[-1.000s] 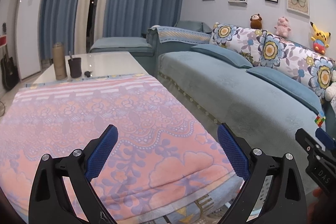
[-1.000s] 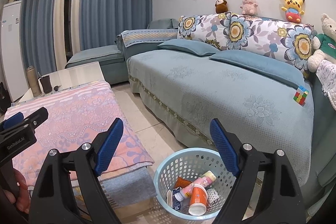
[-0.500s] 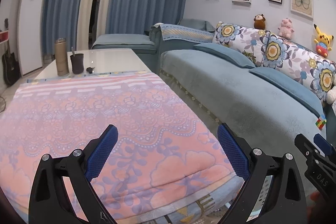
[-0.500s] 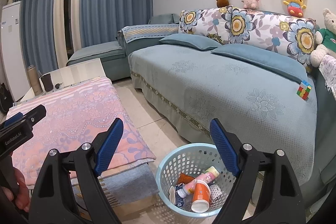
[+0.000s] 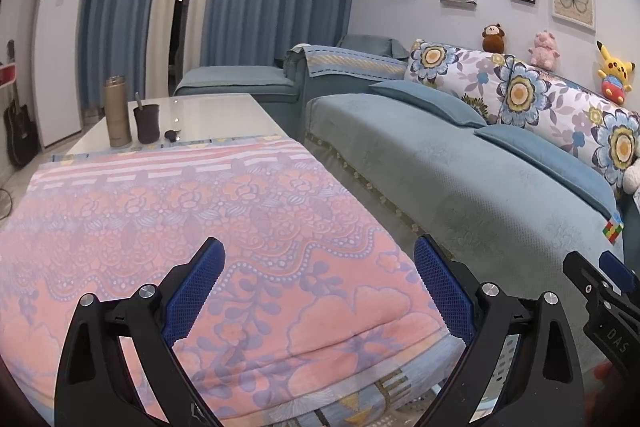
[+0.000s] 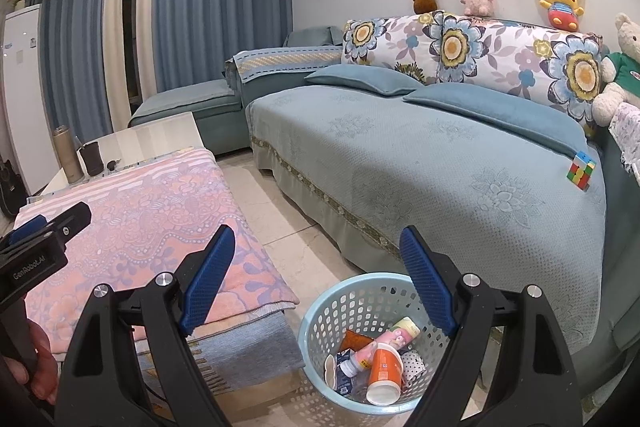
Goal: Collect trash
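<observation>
- The right gripper (image 6: 316, 251) hung with its jaws spread wide and nothing between them, above the floor between the counter (image 6: 160, 139) and the sofa (image 6: 440, 167).
- A light-blue basket (image 6: 320, 315) stood on the floor just below and ahead of that gripper, beside the counter's near corner.
- The trash lay inside the basket: an orange cup (image 6: 384, 371) on its side, a pink bottle (image 6: 380, 341), and small wrappers packed around them.
- The left gripper (image 5: 320, 267) was likewise spread wide and empty, poised over the pink patterned cloth (image 5: 200, 219) covering the counter.
- At the counter's far end stood a thermos (image 5: 117, 111) and a dark cup (image 5: 147, 123).
- A colourful puzzle cube (image 6: 581, 170) sat on the sofa, well apart from both grippers.
</observation>
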### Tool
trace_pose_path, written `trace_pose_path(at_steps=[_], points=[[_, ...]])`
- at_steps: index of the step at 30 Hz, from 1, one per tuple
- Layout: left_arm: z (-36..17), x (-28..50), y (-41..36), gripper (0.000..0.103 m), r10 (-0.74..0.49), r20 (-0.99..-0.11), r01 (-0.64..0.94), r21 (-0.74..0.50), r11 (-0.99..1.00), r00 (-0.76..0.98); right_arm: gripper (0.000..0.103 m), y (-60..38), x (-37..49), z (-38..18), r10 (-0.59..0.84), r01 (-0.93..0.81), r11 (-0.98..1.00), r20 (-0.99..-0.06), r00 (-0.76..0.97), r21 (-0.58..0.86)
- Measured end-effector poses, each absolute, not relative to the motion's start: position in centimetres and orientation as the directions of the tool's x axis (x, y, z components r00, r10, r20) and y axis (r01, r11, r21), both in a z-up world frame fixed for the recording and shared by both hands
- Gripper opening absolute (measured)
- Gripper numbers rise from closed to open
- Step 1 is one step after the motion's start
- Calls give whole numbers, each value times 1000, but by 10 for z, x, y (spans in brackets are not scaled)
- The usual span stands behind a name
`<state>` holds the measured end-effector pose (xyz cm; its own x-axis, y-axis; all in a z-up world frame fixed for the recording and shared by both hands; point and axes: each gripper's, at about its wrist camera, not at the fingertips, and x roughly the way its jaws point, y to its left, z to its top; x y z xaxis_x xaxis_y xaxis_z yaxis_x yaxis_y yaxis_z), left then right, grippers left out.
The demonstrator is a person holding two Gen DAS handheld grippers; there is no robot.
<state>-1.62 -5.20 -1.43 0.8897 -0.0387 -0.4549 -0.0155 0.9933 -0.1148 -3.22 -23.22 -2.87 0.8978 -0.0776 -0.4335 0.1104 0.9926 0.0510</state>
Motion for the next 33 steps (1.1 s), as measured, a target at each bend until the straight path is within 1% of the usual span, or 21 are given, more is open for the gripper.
trace_pose_path(at_steps=[9,12,15,33], points=[[-17,-13,-48,93,-56,-464,-3,-126,992,884,80,-230,-35,-31,-80,112,992,-431,899,51],[-18,-11,-47,93,-96,-474,22,-160,987,875,80,-230,-33,-32,-68,105,993,-442,894,59],[-20,-9,-45,93,-98,-483,19,-166,986,870,80,-230,-32,-33,-68,104,993,-447,892,56],[-18,-10,-45,93,-70,-466,20,-111,994,882,80,-232,-32,-33,-81,116,992,-452,888,52]])
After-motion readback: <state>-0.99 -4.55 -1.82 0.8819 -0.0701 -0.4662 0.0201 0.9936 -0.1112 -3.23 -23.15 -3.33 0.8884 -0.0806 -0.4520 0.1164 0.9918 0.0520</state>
